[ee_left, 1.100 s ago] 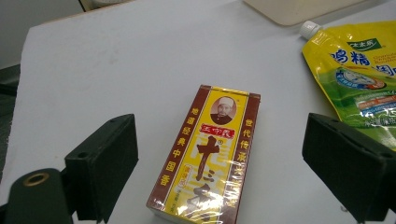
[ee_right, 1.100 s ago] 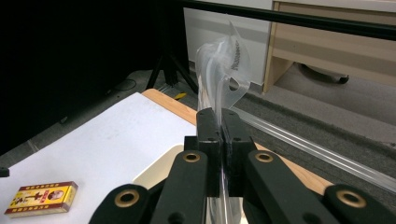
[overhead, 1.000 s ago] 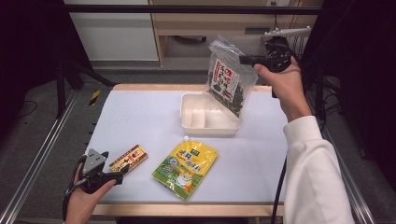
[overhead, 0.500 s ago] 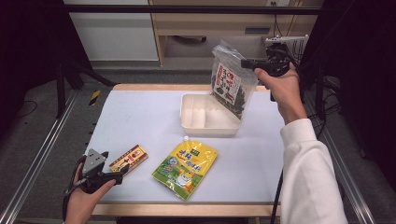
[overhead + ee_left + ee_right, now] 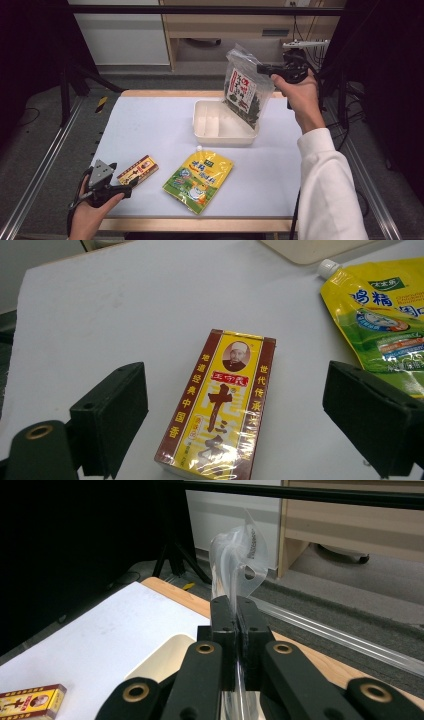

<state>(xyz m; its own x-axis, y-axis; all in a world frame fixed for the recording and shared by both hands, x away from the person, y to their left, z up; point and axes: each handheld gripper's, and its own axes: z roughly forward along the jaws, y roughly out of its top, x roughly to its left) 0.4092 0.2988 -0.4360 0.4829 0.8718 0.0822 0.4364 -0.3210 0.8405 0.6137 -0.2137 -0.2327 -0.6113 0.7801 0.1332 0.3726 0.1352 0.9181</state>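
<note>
The right tongs (image 5: 264,69) are clamped on the upper edge of a clear bag (image 5: 245,92) of dark dried food with a red and white label, and the bag hangs from them in the air at the far right of the bench (image 5: 150,125). Its lower end dips over the right-hand part of a white divided tray (image 5: 210,125) that sits on the bench; whether the bag touches the tray floor cannot be told. In the right gripper view the two black jaws stand pressed together with the crumpled plastic top of the bag (image 5: 239,555) rising out from between them. The left tongs (image 5: 131,184) rest low at the near left corner, jaws wide apart, with a brown and yellow box (image 5: 220,405) lying flat on the bench between them, untouched by either pad. Just to the right of the box lies a yellow and green pouch (image 5: 199,179) with a white cap, near the tray but apart from it.
</note>
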